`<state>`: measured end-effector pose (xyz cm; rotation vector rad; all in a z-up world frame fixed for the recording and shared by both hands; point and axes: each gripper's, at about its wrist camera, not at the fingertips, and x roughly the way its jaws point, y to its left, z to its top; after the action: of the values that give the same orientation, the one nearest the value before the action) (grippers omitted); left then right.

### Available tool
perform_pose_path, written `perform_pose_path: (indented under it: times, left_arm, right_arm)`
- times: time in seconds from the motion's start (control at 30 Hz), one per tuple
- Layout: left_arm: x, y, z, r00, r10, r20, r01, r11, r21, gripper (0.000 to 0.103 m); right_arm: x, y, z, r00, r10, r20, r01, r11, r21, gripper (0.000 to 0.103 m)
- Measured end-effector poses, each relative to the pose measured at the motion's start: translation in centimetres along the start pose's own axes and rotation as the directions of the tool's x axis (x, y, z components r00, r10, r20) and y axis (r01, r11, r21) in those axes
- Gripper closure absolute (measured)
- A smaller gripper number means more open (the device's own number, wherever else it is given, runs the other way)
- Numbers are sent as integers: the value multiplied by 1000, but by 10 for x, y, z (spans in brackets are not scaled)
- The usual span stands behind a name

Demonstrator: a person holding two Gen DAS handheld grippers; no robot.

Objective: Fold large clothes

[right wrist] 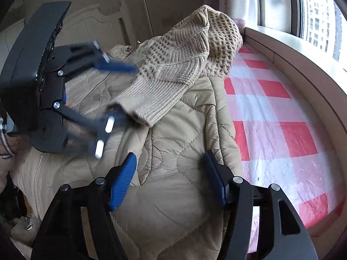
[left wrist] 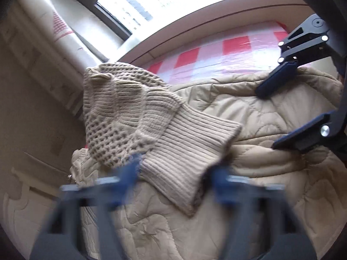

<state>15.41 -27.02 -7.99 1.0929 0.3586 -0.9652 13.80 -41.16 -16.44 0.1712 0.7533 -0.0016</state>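
Observation:
A beige quilted jacket (left wrist: 271, 179) (right wrist: 173, 195) lies spread on the bed. On top of it lies a beige knit sweater (left wrist: 117, 108) (right wrist: 195, 49) with its ribbed sleeve cuff (left wrist: 190, 151) (right wrist: 151, 101) pointing at me. My left gripper (left wrist: 174, 171) (right wrist: 128, 93) is blurred. Its jaws stand wide apart on either side of the cuff, and the pads are not pressing it. My right gripper (right wrist: 170, 156) (left wrist: 266, 119) is open, with its blue pads resting low over the jacket's quilted edge and nothing pinched between them.
The bed has a red-and-white checked cover (left wrist: 216, 52) (right wrist: 282, 119) bare beyond the clothes. A curved ledge (right wrist: 303, 69) and a window (left wrist: 134, 2) border it. A pale headboard (right wrist: 93, 23) stands behind the sweater. The jacket's zipper (right wrist: 36, 173) runs along the near left.

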Motion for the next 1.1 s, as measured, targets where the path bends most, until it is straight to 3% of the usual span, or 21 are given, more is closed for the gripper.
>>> perform_pose_path:
  times: [0.07,0.13,0.17,0.2,0.23,0.27,0.33,0.37,0.4,0.43,0.47,0.53,0.57,0.63,0.83,0.93,0.97,1.03,1.07,1.1]
  left_arm:
    - [-5,13,1,999,30,27,-28,997,-66,97]
    - [-15,47,2,997,4,72,13,971,-240,97]
    - [-24,73,-1,994,-9,109,48,932,-360,97]
    - [-37,110,-9,987,-22,161,103,850,-517,97]
    - [-50,150,-24,973,-36,228,183,718,-672,97]
    - [-63,188,-46,950,-43,310,282,547,-788,97]
    - [-75,236,-84,903,-42,428,423,265,-866,97]
    - [-81,261,-113,858,-41,512,514,73,-855,97]
    - [-81,276,-128,830,-41,556,555,-27,-831,97]
    - [-84,285,-138,816,-41,577,572,-88,-815,97]
    - [-90,293,-146,817,-41,576,568,-123,-814,97]
    - [-102,309,-157,829,-53,557,546,-137,-826,97]
    - [-108,311,-160,820,-60,569,555,-159,-817,97]
    - [-119,310,-161,791,-61,609,582,-230,-780,97]
    - [-145,283,-156,760,-41,648,607,-309,-732,97]
    - [-146,256,-185,740,34,672,621,-418,-663,96]
    - [-147,249,-197,746,61,663,618,-435,-655,96]
    - [-143,224,-240,795,120,594,568,-488,-662,96]
    - [-139,213,-262,824,131,551,532,-512,-674,96]
    - [-132,202,-286,868,121,482,467,-532,-706,96]
  right_arm:
    - [-5,-1,-3,1000,6,16,-6,1000,-2,46]
    - [-2,0,1,1000,-4,15,4,1000,-7,46]
    - [-4,1,0,1000,-11,13,11,1000,-14,46]
    - [-6,3,-1,1000,-18,10,18,1000,-22,46]
    - [-10,7,-2,1000,-22,9,22,999,-27,45]
    - [-10,7,-2,1000,-23,8,23,999,-31,45]
    - [-11,8,-3,1000,-21,9,21,999,-28,45]
    - [-11,8,-3,1000,-22,8,22,999,-26,45]
    - [-11,7,-2,1000,-23,6,23,999,-23,45]
    - [-12,8,1,1000,-25,1,25,1000,-19,45]
    - [-12,7,5,1000,-30,1,30,999,-18,42]
    - [-12,5,17,998,-49,28,50,999,-15,35]
    - [-12,4,26,997,-64,51,65,998,-6,26]
    - [-10,4,44,990,-101,97,101,995,5,14]
    - [20,35,102,969,-189,157,207,973,-106,11]
    - [45,54,115,963,-222,150,253,940,-231,9]
    - [52,55,115,958,-252,141,280,926,-251,9]
    - [62,48,111,958,-269,96,284,930,-233,9]
    - [62,41,108,969,-236,76,247,948,-202,9]
    - [61,30,104,979,-194,62,202,966,-163,9]
